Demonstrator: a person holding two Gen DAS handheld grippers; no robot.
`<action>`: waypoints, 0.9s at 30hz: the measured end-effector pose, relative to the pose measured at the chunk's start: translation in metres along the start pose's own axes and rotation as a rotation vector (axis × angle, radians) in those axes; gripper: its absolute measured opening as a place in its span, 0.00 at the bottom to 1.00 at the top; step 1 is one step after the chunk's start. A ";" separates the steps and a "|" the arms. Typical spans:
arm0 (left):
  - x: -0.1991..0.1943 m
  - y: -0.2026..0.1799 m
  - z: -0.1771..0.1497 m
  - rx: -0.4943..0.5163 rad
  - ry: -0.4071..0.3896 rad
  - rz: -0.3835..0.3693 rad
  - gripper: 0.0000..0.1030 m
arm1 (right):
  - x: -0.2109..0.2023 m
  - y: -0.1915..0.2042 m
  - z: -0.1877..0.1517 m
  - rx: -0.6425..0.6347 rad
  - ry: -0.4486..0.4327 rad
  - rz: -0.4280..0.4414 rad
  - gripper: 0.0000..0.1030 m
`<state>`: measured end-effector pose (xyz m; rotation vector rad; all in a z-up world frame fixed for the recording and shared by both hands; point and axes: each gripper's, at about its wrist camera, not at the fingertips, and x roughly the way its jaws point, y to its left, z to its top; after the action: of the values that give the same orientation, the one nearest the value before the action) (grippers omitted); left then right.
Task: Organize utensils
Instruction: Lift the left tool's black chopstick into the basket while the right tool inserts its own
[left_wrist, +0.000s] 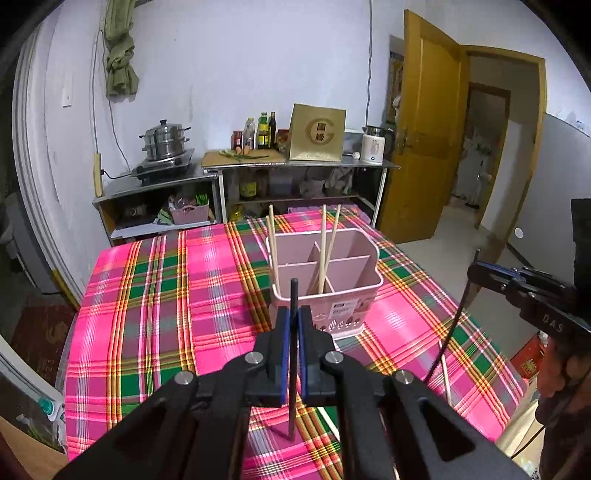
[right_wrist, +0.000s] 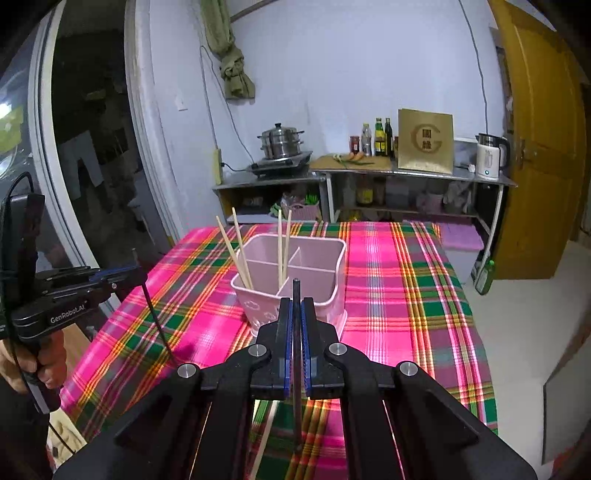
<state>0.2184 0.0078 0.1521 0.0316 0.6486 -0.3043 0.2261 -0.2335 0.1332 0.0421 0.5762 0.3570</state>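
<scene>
A pink divided utensil holder (left_wrist: 325, 273) (right_wrist: 291, 277) stands on the plaid tablecloth with several light wooden chopsticks (left_wrist: 327, 243) (right_wrist: 236, 251) upright in it. My left gripper (left_wrist: 294, 314) is shut on a black chopstick (left_wrist: 293, 295), held upright in front of the holder. My right gripper (right_wrist: 296, 306) is shut on another black chopstick (right_wrist: 296, 291), also upright near the holder. In the left wrist view the right gripper (left_wrist: 476, 269) shows at right with its black chopstick (left_wrist: 458, 317). In the right wrist view the left gripper (right_wrist: 138, 271) shows at left. One wooden chopstick (left_wrist: 445, 373) (right_wrist: 266, 432) lies on the cloth.
The table (left_wrist: 155, 295) (right_wrist: 406, 295) wears a pink, green and yellow plaid cloth. Behind it a steel counter (left_wrist: 295, 166) (right_wrist: 406, 171) holds a steamer pot (left_wrist: 164, 142), bottles, a gold box (left_wrist: 317, 133) and a kettle (right_wrist: 489, 155). A yellow door (left_wrist: 424, 122) stands open at right.
</scene>
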 end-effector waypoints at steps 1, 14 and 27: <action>0.000 0.000 0.002 0.000 -0.003 -0.002 0.05 | -0.001 0.000 0.002 -0.003 -0.005 0.000 0.04; -0.001 -0.006 0.038 -0.003 -0.030 -0.040 0.05 | -0.005 0.009 0.035 -0.027 -0.057 0.020 0.04; -0.006 -0.003 0.085 0.002 -0.057 -0.042 0.05 | 0.000 0.019 0.075 -0.044 -0.094 0.045 0.04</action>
<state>0.2637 -0.0037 0.2240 0.0110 0.5928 -0.3452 0.2607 -0.2110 0.1992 0.0293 0.4744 0.4096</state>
